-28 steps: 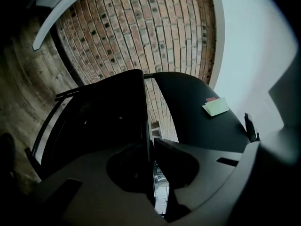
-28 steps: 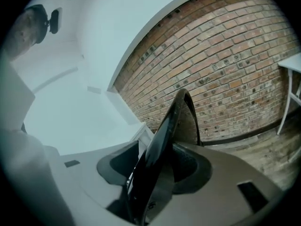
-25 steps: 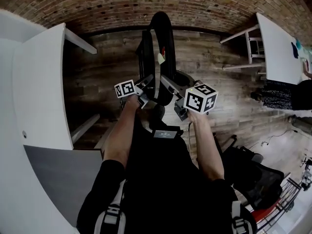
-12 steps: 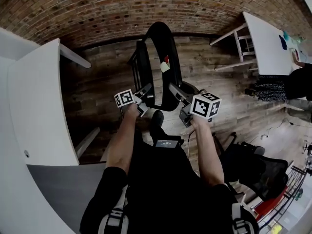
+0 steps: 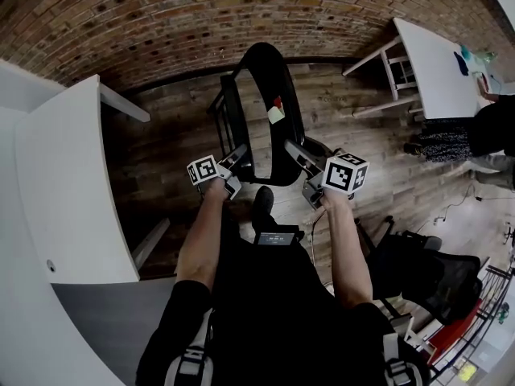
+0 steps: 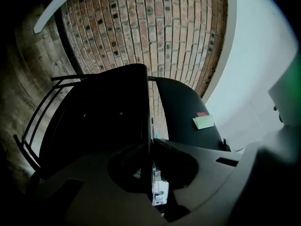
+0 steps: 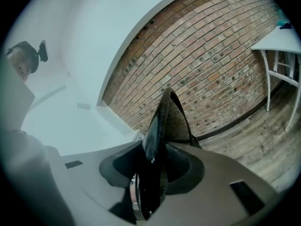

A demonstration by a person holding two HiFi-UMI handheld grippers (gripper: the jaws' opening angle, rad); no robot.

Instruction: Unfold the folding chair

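The folding chair (image 5: 269, 53) stood upright on the floor (image 5: 346, 95) straight ahead, edge-on and equally near both hands, the left gripper (image 5: 239, 158) clenched on its left panel (image 5: 231, 119), the right gripper (image 5: 294, 153) grasping its right panel (image 5: 288, 127), panels close together
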